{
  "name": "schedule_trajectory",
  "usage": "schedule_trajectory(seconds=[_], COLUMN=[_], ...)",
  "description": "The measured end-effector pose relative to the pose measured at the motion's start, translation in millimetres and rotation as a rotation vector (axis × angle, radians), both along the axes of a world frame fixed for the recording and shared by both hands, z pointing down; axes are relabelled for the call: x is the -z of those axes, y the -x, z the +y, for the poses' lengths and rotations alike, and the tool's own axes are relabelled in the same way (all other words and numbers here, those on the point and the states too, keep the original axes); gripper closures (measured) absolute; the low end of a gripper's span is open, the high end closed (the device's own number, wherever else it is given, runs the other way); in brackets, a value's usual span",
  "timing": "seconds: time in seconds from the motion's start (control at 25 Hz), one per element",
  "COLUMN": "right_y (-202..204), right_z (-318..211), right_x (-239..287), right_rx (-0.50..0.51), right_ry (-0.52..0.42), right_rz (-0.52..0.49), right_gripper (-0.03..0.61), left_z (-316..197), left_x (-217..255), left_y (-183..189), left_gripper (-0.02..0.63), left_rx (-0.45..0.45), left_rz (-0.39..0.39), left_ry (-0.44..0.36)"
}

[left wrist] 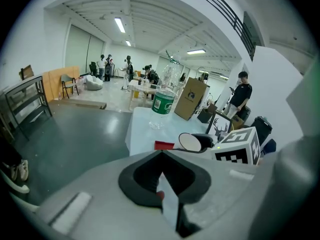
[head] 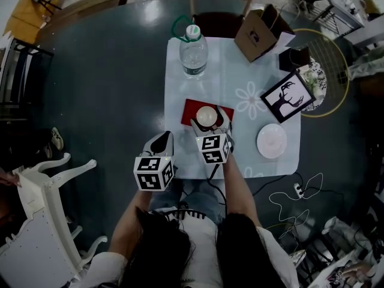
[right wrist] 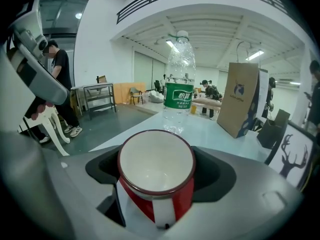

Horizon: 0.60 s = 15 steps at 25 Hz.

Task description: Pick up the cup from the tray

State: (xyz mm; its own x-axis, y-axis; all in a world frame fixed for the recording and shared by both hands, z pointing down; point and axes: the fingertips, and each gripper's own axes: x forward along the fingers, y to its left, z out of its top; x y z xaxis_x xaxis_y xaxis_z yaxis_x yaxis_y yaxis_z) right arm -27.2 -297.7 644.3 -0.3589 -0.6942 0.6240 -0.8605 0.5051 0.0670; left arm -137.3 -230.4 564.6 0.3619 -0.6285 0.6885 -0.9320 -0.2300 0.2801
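A red cup [head: 206, 116] with a white inside is held between the jaws of my right gripper [head: 210, 128], just over the red tray [head: 189, 108] on the pale blue table [head: 264, 71]. In the right gripper view the cup [right wrist: 156, 171] fills the space between the jaws, mouth tilted toward the camera, and the right gripper [right wrist: 156, 199] is shut on it. My left gripper [head: 159, 144] hovers at the table's near left edge, apart from the tray, its jaws together and holding nothing. The left gripper view shows the cup [left wrist: 190, 142] and a strip of the tray [left wrist: 163, 145] ahead.
A water bottle [head: 193, 51] stands at the table's far left. A brown paper bag [head: 259, 35], a framed deer picture [head: 288, 96] and a white plate [head: 272, 141] occupy the right side. A white chair [head: 48, 203] stands on the floor at the left.
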Motion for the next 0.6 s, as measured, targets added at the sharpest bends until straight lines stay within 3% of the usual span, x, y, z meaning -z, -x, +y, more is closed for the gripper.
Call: schedule_trajectory(seconds=[0.6], right_y=[-9], right_z=[5], right_x=[27], right_rx=[-0.050], right_ry=[-0.053], right_rz=[-0.026], right_gripper=[0.150], left_z=[-3], left_x=[7], left_y=[-5], left_gripper=[0.614], left_rx=[-0.024], left_rz=[0.005], left_ry=[-0.017])
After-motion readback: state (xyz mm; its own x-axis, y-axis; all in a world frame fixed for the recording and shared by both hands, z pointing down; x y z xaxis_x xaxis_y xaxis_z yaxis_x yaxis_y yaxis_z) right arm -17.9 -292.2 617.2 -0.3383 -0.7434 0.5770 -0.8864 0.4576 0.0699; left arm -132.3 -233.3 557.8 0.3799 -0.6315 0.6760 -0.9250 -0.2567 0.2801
